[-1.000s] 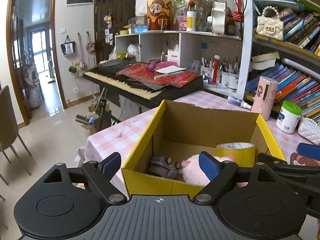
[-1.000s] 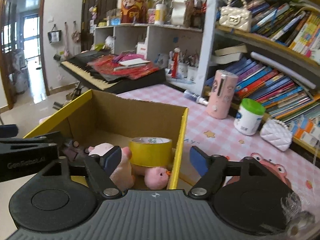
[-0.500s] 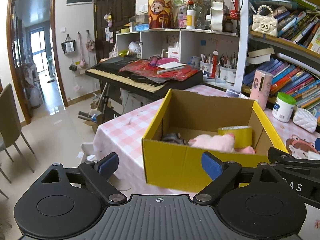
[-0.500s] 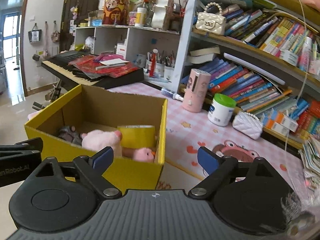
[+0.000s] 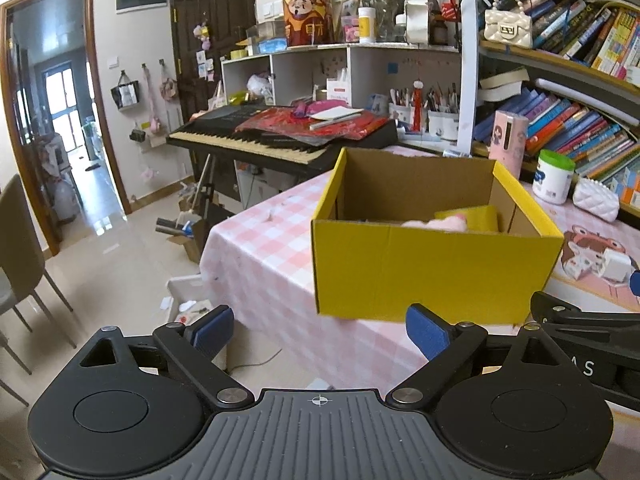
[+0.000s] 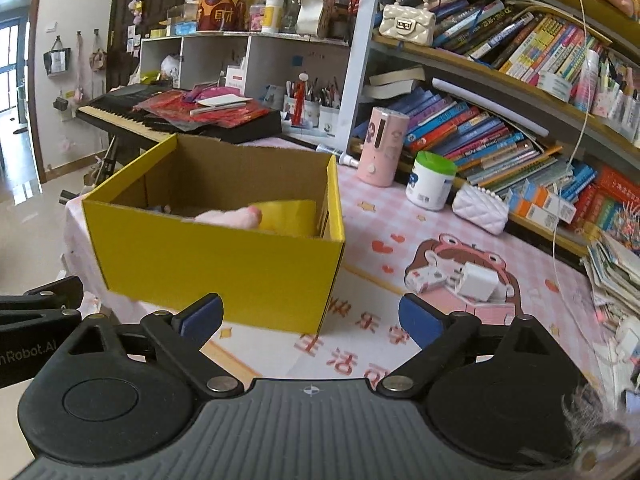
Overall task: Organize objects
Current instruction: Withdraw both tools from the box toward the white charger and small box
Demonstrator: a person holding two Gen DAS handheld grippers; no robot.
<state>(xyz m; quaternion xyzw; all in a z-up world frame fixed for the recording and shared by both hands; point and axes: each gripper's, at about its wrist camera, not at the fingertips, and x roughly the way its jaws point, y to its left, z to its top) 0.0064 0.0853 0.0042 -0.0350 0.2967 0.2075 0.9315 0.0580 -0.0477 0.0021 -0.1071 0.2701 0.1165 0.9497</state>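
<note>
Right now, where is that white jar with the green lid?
The white jar with the green lid stands on the table right of the yellow box, between the pink canister and the white quilted purse.

Bright daylight from the doorway (image 5: 68, 128) glares off the floor (image 5: 108, 248); sharp centres, fisheye-bent edges.

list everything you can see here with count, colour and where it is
box: 1, yellow, on pink check tablecloth
plush toy: 1, pink, inside box
tape roll: 1, yellow, inside box, right of plush
jar: 1, white with green lid, by bookshelf
pink canister: 1, left of jar
quilted purse: 1, white, right of jar
charger: 1, white, on cartoon mat
keyboard: 1, black, behind table
left tongs: open, empty
right tongs: open, empty
</note>
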